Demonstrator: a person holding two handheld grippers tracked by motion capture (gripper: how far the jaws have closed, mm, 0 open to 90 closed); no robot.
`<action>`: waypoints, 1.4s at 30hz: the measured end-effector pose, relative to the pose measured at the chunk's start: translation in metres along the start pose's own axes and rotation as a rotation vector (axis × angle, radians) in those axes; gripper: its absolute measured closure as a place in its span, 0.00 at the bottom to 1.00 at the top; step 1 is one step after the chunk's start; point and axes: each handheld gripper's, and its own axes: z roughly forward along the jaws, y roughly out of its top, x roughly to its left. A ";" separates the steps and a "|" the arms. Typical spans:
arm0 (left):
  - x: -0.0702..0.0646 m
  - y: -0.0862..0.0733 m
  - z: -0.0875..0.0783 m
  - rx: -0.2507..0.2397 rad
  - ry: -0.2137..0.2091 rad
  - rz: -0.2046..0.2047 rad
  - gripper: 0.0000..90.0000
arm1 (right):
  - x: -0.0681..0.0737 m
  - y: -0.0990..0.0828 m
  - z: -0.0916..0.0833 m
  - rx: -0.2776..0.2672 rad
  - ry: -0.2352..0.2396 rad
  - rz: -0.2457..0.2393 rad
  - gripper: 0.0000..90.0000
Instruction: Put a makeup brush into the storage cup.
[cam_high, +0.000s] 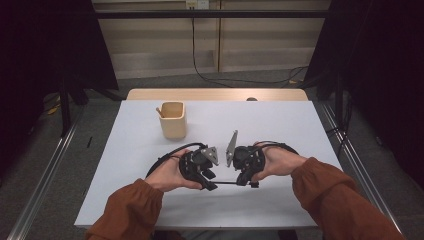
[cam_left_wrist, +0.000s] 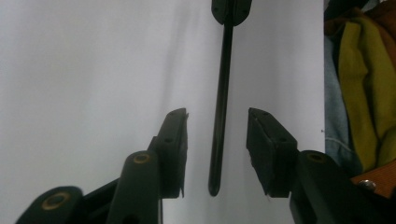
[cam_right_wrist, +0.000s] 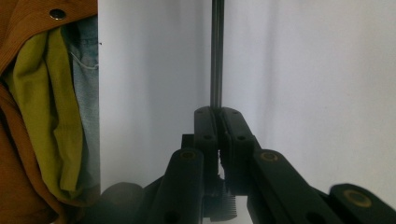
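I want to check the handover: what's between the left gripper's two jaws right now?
A thin black rod runs between them, touching neither jaw; the right gripper clamps its far end. The left gripper view shows this.

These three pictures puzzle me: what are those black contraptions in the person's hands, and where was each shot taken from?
They are hand-held grippers, each with two fingers. The high view looks down on a white table bearing a tan wooden cup. Each of the other views comes from a camera riding on one gripper. The right gripper is shut on one end of a thin black rod. In the left gripper view, the left gripper has its fingers either side of the rod's free end, not touching it. Clothing shows at the table's edge there.
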 end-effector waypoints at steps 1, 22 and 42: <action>0.000 0.000 0.001 -0.011 -0.003 -0.008 0.72 | 0.000 0.000 0.000 -0.001 0.002 0.000 0.96; 0.002 0.000 0.008 0.007 -0.029 -0.001 0.94 | 0.002 0.000 0.001 -0.012 0.011 -0.013 0.96; 0.004 -0.006 0.005 -0.021 -0.052 -0.012 0.95 | 0.000 -0.005 0.000 -0.098 0.002 -0.009 0.81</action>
